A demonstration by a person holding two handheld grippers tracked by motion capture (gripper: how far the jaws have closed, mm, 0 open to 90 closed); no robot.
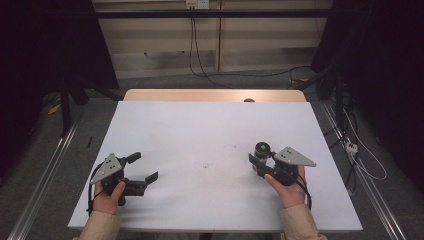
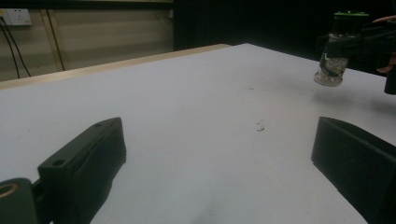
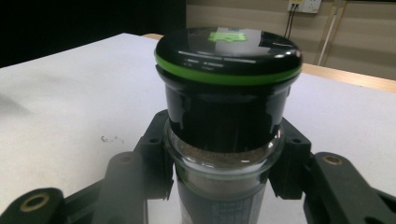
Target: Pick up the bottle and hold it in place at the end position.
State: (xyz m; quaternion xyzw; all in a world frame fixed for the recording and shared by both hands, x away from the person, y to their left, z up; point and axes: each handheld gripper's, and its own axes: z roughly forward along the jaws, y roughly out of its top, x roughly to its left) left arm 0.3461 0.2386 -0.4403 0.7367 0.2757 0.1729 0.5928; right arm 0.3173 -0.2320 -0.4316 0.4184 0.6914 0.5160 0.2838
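Observation:
A glass spice jar (image 1: 262, 149) with a black lid and a green ring stands upright between the jaws of my right gripper (image 1: 260, 161), at the right of the white table top (image 1: 200, 130). In the right gripper view the jaws press on the jar (image 3: 226, 93) below its lid, with brown powder showing through the glass. The left gripper view has the jar (image 2: 335, 60) at far right, slightly above the surface. My left gripper (image 1: 144, 167) rests at the table's left, jaws wide apart with nothing between them (image 2: 219, 154).
A small dark smudge (image 1: 207, 164) marks the middle of the white top. A wooden table edge (image 1: 215, 95) runs along the far side. Cables (image 1: 360, 155) and metal rails lie on the floor at both sides.

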